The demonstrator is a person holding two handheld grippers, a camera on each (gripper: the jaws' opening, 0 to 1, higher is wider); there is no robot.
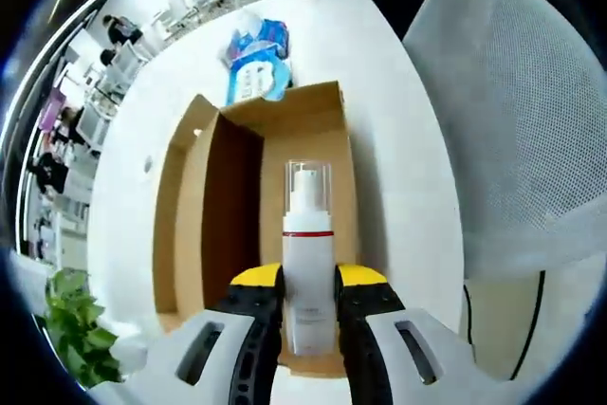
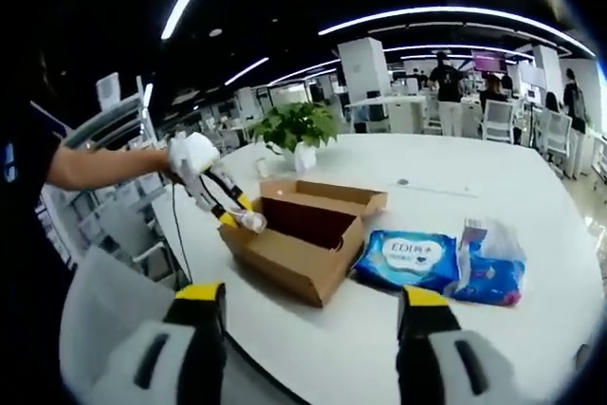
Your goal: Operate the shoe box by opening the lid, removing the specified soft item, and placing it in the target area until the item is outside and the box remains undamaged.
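L gripper (image 1: pixel 310 315), bottom centre of left gripper view: jaws clamped on white pump bottle (image 1: pixel 308 263), held over the open cardboard shoe box (image 1: pixel 237 187) mid-frame on white counter (image 1: pixel 398 139). Blue soft packs (image 1: pixel 256 59) lie on counter just beyond box, upper centre. R gripper (image 2: pixel 313 329), bottom of right gripper view: jaws wide, holding nothing; box centre, blue packs right of it, potted plant (image 2: pixel 299 130) behind.

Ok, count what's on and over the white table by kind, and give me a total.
Cardboard box: 1
Pump bottle, held in the left tool: 1
Blue soft packs: 2
Potted plant: 1
Total: 5
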